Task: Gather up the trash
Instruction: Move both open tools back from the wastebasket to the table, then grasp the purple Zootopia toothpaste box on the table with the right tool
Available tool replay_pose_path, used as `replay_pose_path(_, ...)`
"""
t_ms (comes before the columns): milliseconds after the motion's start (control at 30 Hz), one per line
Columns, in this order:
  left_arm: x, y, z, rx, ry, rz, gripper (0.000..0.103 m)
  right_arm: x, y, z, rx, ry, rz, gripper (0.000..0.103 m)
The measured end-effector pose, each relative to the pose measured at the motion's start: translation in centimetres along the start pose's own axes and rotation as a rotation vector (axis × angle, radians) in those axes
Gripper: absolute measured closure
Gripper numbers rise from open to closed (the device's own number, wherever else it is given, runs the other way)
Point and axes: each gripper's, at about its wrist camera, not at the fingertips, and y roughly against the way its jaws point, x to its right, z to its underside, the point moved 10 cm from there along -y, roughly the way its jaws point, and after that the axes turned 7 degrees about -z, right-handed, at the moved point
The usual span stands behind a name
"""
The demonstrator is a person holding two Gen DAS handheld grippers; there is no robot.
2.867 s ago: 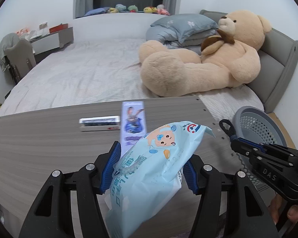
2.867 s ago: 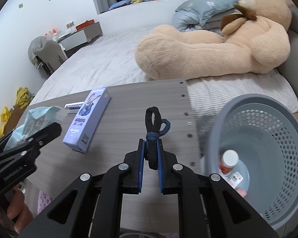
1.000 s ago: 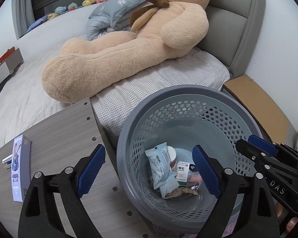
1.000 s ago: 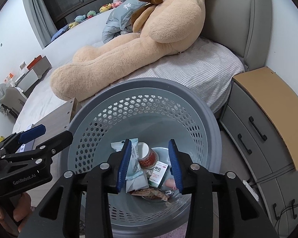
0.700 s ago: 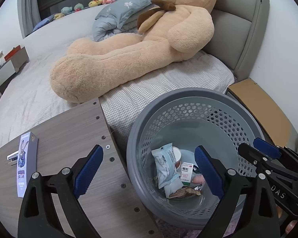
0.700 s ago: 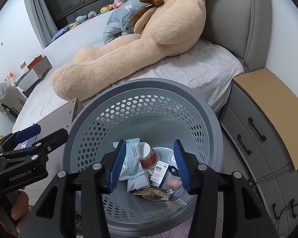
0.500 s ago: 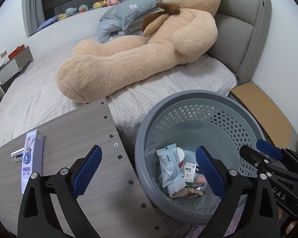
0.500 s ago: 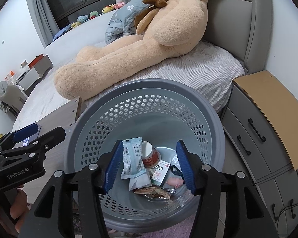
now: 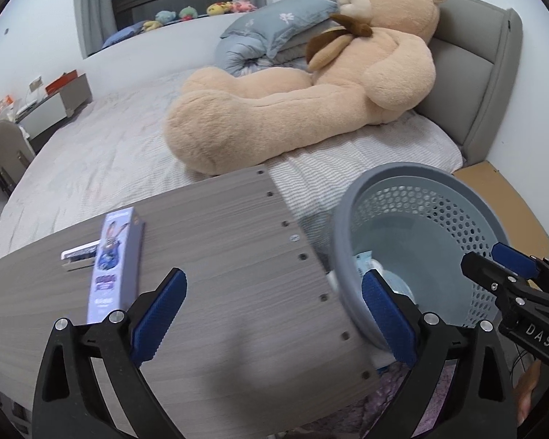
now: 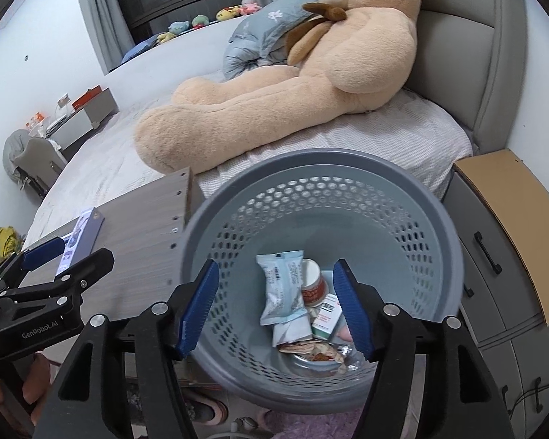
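Left gripper (image 9: 274, 305) spread wide, nothing between the pads, poised over the table edge (image 9: 238, 292) beside the grey basket (image 9: 351, 256). Right gripper (image 10: 276, 305) above the basket (image 10: 216, 216), jaws just been opening, empty. Wipes packet (image 10: 282, 287), small jar (image 10: 313, 285) and medicine box (image 10: 325, 316) lying on the basket floor. Purple box (image 9: 115, 259) flat on the table.

Wood-grain tabletop (image 9: 219, 241) beside the bed.
A tall purple box (image 9: 115, 259) lies flat on it, touching a smaller white box (image 9: 78, 256).
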Motion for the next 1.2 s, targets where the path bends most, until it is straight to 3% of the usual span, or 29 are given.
replay_pose_path(400,-12.4,0.2,3.7,-0.022,0.137,-0.118,0.008,-10.2,-2.4,-0.2,-0.019,0.125,-0.089,0.037)
replay_pose_path(800,-23.8,0.1,7.7,-0.050,0.273,-0.231,0.008,-22.3,-7.4,0.2,-0.099,0.245,-0.207,0.037)
replay_pose_path(1200,-29.0,-1.1,9.5,-0.077,0.349,-0.263,0.008,-30.0,-13.9,0.8,-0.213,0.279,-0.217,0.037)
